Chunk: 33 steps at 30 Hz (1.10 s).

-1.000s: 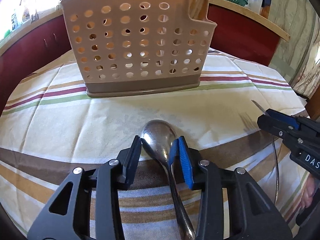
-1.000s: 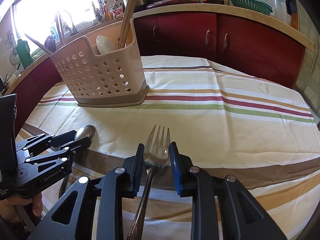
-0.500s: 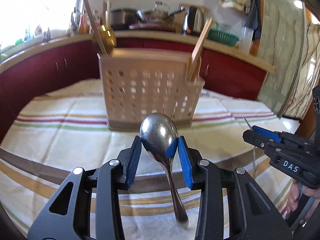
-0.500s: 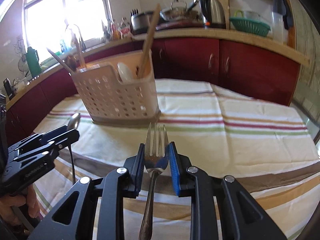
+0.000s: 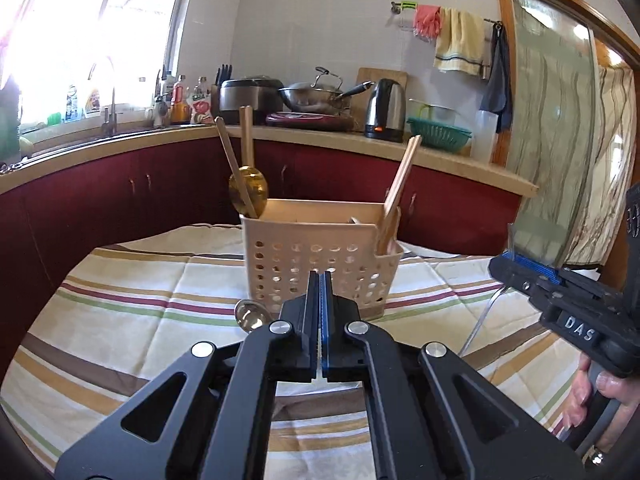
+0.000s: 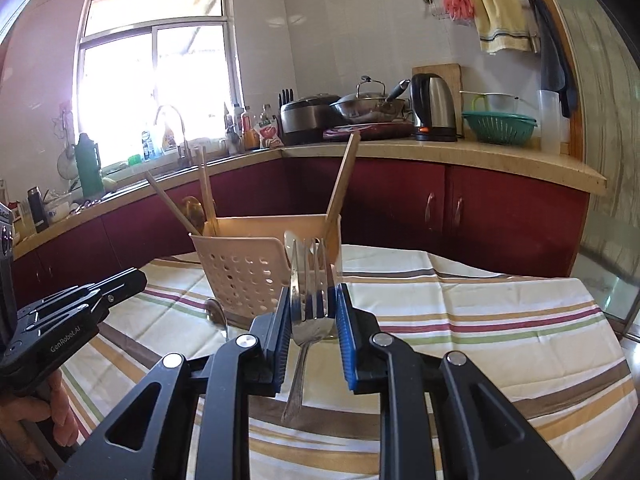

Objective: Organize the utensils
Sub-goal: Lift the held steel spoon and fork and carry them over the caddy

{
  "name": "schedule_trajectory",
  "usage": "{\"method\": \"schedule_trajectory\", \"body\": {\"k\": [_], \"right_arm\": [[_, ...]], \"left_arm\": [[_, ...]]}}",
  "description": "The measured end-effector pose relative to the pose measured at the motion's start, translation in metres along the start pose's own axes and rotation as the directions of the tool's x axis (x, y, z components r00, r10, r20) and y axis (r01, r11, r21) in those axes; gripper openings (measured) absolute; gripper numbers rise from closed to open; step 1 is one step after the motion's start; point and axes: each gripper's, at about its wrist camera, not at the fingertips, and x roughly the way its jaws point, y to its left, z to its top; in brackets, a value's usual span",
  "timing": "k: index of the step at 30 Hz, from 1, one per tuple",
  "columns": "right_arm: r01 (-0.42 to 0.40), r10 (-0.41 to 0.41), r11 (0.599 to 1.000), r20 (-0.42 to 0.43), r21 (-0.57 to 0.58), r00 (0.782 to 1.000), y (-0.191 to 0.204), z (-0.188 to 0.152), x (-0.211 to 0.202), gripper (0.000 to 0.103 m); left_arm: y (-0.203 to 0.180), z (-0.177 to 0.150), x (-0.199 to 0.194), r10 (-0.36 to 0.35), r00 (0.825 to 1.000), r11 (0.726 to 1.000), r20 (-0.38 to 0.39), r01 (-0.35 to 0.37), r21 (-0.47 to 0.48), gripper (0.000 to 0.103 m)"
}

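Observation:
My left gripper (image 5: 320,304) is raised above the table with its jaws closed flat together and nothing between them. A metal spoon (image 5: 251,315) shows low beside it, on the left; in the right wrist view the spoon (image 6: 216,313) lies near the holder's base. My right gripper (image 6: 312,314) is shut on a metal fork (image 6: 310,280), tines up, lifted above the cloth; the fork also shows in the left wrist view (image 5: 486,312). The beige perforated utensil holder (image 5: 320,258) stands ahead with wooden utensils in it, and shows in the right wrist view (image 6: 248,268) too.
The table carries a striped cloth (image 5: 132,312). Behind it runs a red-fronted kitchen counter (image 6: 460,152) with a kettle, wok, rice cooker and green colander. A glass door is at the right.
Both grippers rose and tilted up from the cloth. The spoon left the left gripper's jaws, which closed fully. The fork came up in the right gripper.

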Motion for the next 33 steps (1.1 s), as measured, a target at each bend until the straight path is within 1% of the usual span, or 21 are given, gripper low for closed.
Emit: {"method": "schedule_trajectory", "body": {"k": [3, 5, 6, 7, 9, 12, 14, 16, 20, 21, 23, 27, 30, 31, 32, 33], "right_arm": [[0.001, -0.001, 1.0, -0.012, -0.009, 1.0, 0.003, -0.003, 0.001, 0.022], [-0.002, 0.001, 1.0, -0.033, -0.01, 0.999, 0.002, -0.009, 0.005, 0.022], [-0.001, 0.0, 1.0, -0.044, -0.01, 0.999, 0.002, -0.011, 0.007, 0.022], [-0.001, 0.001, 1.0, -0.055, -0.01, 0.999, 0.001, -0.012, 0.009, 0.022], [-0.004, 0.004, 1.0, -0.066, -0.007, 0.998, 0.0, -0.015, 0.012, 0.022], [-0.008, 0.008, 1.0, -0.079, -0.006, 0.997, -0.002, -0.016, 0.017, 0.022], [-0.013, 0.013, 1.0, -0.086, -0.005, 0.996, -0.003, -0.017, 0.021, 0.022], [-0.016, 0.015, 1.0, -0.09, -0.006, 0.996, -0.005, -0.019, 0.025, 0.022], [-0.025, 0.025, 1.0, -0.103, -0.001, 0.994, -0.008, -0.023, 0.031, 0.022], [-0.026, 0.026, 1.0, -0.103, 0.0, 0.994, -0.009, -0.023, 0.032, 0.022], [-0.029, 0.029, 1.0, -0.106, 0.001, 0.994, -0.01, -0.022, 0.033, 0.022], [-0.04, 0.041, 0.999, -0.11, 0.009, 0.993, -0.014, -0.022, 0.036, 0.02], [-0.046, 0.046, 0.999, -0.107, 0.01, 0.993, -0.016, -0.02, 0.037, 0.02], [-0.044, 0.045, 0.999, -0.106, 0.01, 0.993, -0.016, -0.019, 0.037, 0.019], [-0.046, 0.047, 0.999, -0.105, 0.013, 0.993, -0.017, -0.019, 0.038, 0.019], [-0.046, 0.047, 0.999, -0.105, 0.014, 0.993, -0.017, -0.019, 0.038, 0.019]], "left_arm": [[0.009, -0.008, 0.007, -0.001, 0.999, 0.999, -0.048, -0.001, -0.037, 0.001], [0.017, -0.016, 0.016, -0.003, 0.994, 0.997, -0.108, -0.006, -0.083, 0.009], [0.022, -0.021, 0.024, -0.003, 0.989, 0.994, -0.145, -0.014, -0.111, 0.019], [0.026, -0.025, 0.029, 0.005, 0.986, 0.991, -0.165, -0.027, -0.13, 0.033], [0.033, -0.032, 0.036, 0.022, 0.98, 0.986, -0.197, -0.054, -0.16, 0.041], [0.044, -0.04, 0.05, 0.053, 0.967, 0.978, -0.249, -0.101, -0.184, 0.046], [0.054, -0.046, 0.06, 0.065, 0.955, 0.969, -0.291, -0.13, -0.212, 0.047], [0.065, -0.052, 0.073, 0.054, 0.939, 0.952, -0.339, -0.15, -0.265, 0.048], [0.08, -0.063, 0.093, 0.036, 0.92, 0.926, -0.39, -0.178, -0.334, 0.048], [0.085, -0.065, 0.098, 0.032, 0.916, 0.915, -0.401, -0.188, -0.357, 0.048], [0.092, -0.067, 0.104, 0.03, 0.916, 0.9, -0.4, -0.199, -0.388, 0.048], [0.103, -0.064, 0.11, 0.055, 0.922, 0.88, -0.384, -0.227, -0.417, 0.048], [0.108, -0.063, 0.117, 0.06, 0.925, 0.877, -0.376, -0.229, -0.422, 0.046], [0.109, -0.062, 0.118, 0.063, 0.926, 0.878, -0.372, -0.229, -0.421, 0.036], [0.11, -0.063, 0.12, 0.056, 0.926, 0.879, -0.373, -0.223, -0.422, 0.029], [0.11, -0.063, 0.122, 0.049, 0.925, 0.879, -0.376, -0.219, -0.424, 0.018]]}}
